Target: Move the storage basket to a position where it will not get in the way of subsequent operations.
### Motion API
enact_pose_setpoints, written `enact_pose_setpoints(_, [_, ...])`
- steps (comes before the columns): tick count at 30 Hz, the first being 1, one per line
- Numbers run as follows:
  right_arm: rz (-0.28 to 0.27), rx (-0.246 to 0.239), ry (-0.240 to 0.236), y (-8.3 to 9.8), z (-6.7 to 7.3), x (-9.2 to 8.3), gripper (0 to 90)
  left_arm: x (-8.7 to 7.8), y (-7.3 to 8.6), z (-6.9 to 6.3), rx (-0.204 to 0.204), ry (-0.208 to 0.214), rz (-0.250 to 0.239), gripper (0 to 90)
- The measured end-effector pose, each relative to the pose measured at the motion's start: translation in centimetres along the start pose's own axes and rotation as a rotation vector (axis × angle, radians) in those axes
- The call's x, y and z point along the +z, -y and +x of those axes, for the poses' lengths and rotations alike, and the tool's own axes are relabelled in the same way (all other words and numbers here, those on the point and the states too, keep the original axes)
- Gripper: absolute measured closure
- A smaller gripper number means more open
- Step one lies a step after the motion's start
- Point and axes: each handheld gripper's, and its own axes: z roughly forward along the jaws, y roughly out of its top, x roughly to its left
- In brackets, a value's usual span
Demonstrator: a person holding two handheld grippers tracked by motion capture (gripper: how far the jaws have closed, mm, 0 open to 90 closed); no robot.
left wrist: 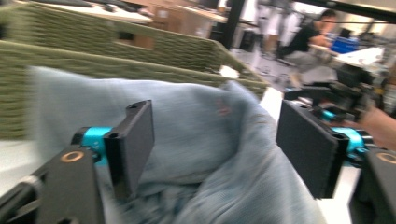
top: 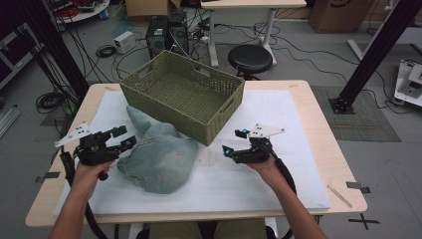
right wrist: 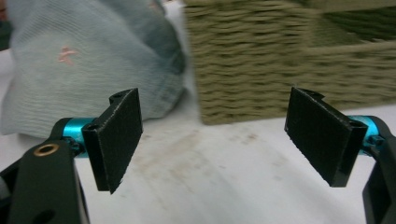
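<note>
A crumpled pale-blue denim garment [top: 159,157] lies on the white mat, its far end touching the front wall of a woven olive basket [top: 169,107]. My left gripper [top: 124,137] sits at the garment's left edge and is open. In the left gripper view the denim [left wrist: 205,112] bulges up between the wide-apart jaws of that gripper [left wrist: 215,149], and neither pad presses on it. The basket [left wrist: 93,60] stands just behind. My right gripper [top: 234,141] hovers right of the garment, open and empty [right wrist: 215,140] over bare mat, facing the denim [right wrist: 70,60] and the basket [right wrist: 261,60].
The white mat [top: 259,174] covers most of the wooden table [top: 343,194]. A black stool [top: 250,58] stands behind the far edge. Computer towers [top: 166,35], cables and black frame posts [top: 373,55] are on the floor around. A person [left wrist: 317,32] sits far off.
</note>
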Motion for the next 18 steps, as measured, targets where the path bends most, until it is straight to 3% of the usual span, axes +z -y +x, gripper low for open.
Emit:
enact_pose_setpoints(4, [0.023, -0.021, -0.059, -0.2, 1.5, 1.6, 19.6, -1.6, 0.0, 0.9, 0.053, -0.072, -0.016, 21.5])
enact_pose_setpoints(10, [0.056, -0.056, -0.141, -0.8, 3.8, 4.5, 19.6, -3.0, 0.3, 2.0, 0.046, -0.147, -0.023, 21.5])
enact_pose_setpoints(16, [0.118, -0.095, -0.197, -1.1, 6.0, 8.2, 19.9, -3.4, 0.5, 2.5, 0.041, -0.171, -0.008, 21.4])
enact_pose_setpoints(18, [0.148, -0.121, -0.197, -1.2, 6.4, 9.3, 28.4, -3.3, 0.6, 2.6, 0.034, -0.170, -0.001, 21.5])
